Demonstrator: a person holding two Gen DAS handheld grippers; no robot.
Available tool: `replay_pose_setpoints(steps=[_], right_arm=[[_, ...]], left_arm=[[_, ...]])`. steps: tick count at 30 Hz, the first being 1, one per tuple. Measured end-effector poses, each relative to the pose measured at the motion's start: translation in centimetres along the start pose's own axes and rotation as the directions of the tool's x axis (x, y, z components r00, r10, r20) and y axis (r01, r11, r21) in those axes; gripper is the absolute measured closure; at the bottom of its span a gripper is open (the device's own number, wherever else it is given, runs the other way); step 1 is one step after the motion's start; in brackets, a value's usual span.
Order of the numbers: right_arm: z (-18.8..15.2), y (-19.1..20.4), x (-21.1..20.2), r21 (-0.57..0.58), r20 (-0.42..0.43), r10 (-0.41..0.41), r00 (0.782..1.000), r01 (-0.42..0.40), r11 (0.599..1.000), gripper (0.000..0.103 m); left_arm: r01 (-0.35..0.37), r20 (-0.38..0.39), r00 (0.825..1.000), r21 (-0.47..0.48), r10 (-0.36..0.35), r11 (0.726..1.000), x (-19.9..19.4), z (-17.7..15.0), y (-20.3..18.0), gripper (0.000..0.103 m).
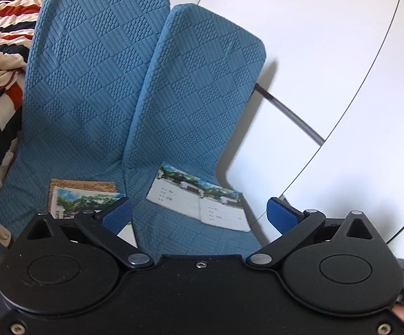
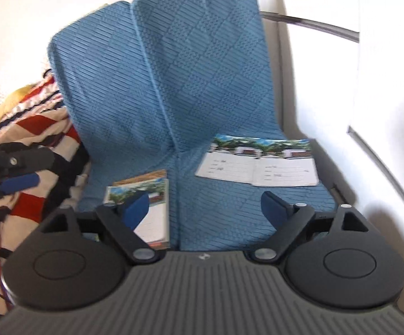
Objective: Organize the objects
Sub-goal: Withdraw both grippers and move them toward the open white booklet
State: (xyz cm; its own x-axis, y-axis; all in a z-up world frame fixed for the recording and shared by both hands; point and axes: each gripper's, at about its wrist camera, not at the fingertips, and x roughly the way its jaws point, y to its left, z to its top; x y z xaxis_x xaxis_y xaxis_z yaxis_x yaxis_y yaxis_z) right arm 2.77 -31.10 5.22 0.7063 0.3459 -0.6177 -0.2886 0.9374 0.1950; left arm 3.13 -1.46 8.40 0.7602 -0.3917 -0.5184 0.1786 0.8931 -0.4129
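Booklets [image 1: 199, 203] lie on blue cushions [image 1: 190, 89], both grippers [image 1: 199, 215] open above

booklet [image 2: 257, 167] handwriting illegible (too blurred)

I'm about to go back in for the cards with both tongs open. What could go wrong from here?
1. The open card lies flat on the blue cushion; the tongs may pinch fabric with it or crease it.
2. The stacked cards overlap, so the left tongs may lift only the top one or scatter them.
3. The two tongs are close together; the right tongs could bump the left.
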Motion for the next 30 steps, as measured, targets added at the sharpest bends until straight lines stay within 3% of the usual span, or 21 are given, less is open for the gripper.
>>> replay_pose_setpoints(steps=[5,30], right_arm=[[-0.4,-1.1,0.0,0.015,0.011,-0.017,1.0,0.016,1.0,0.006],[-1.9,-4.2,4.6,0.1,-0.027,-0.017,0.999,0.02,0.995,0.007]], left_arm=[[-0.005,-0.027,1.0,0.05,0.006,0.999,1.2,-0.3,-1.3,0.001],[-0.01,-0.135,0.991,0.049,0.017,0.999,8.8,-2.7,-1.4,0.001]])
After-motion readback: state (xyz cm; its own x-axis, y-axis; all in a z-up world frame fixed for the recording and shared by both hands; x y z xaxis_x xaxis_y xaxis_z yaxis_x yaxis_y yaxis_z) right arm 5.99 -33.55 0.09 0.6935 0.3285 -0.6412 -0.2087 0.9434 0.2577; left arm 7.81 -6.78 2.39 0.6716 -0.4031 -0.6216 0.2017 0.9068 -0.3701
